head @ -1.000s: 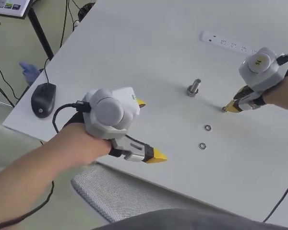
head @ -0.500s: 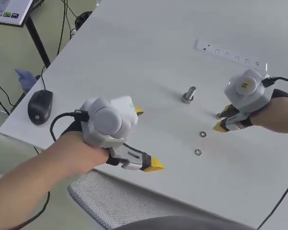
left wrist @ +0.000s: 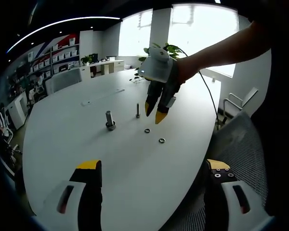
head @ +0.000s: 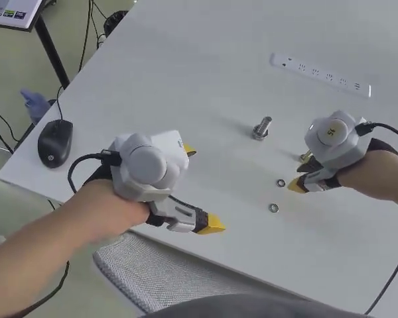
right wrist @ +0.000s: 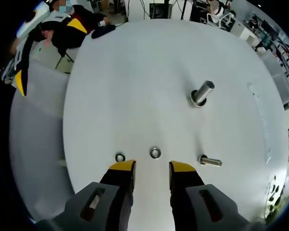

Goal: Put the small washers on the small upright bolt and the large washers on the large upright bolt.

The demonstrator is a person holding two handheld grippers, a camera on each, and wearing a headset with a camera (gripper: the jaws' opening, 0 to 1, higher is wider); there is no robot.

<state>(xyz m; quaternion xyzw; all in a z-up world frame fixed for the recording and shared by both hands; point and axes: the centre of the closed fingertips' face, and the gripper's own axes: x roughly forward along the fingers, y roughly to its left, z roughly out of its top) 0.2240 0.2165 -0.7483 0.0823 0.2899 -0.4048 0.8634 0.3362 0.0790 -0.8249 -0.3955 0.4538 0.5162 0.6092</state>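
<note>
As right gripper [head: 297, 186] has swung from small bolt [right wrist: 209, 160] to washer [right wrist: 155, 153] | jaws narrow, empty | left gripper [left wrist: 152, 166] wide, idle | pickup next.

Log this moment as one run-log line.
left gripper: open, empty | right gripper: open, just short of silver metal washer | second silver washer: loose on white table
</note>
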